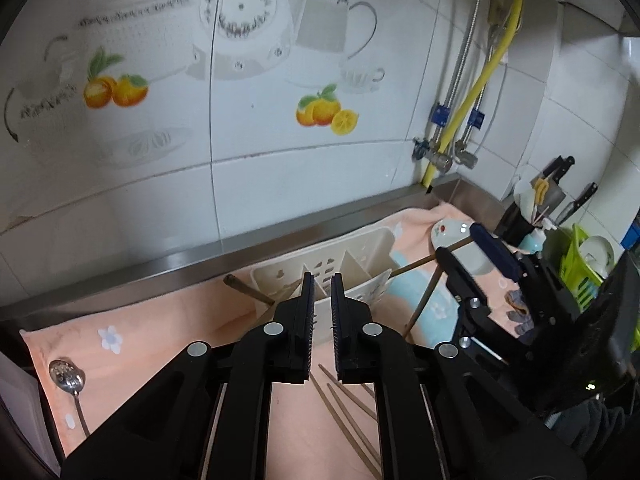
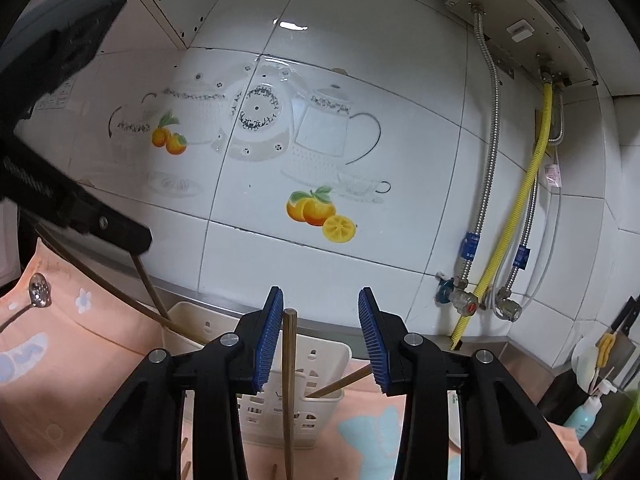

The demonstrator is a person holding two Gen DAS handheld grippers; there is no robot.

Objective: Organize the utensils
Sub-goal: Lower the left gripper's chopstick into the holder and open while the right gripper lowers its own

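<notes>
Chopsticks (image 1: pixel 352 404) partly hidden under left gripper (image 1: pixel 321 286)

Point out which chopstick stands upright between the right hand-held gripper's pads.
The chopstick rising vertically beside the blue left pad of the right hand-held gripper. The others lean in the white caddy or lie flat on the towel.

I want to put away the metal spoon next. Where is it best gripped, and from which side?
Probably grip the spoon at its thin handle, from above, fingers across it. It lies flat on the towel, and the round bowl seems harder to pinch.
</notes>
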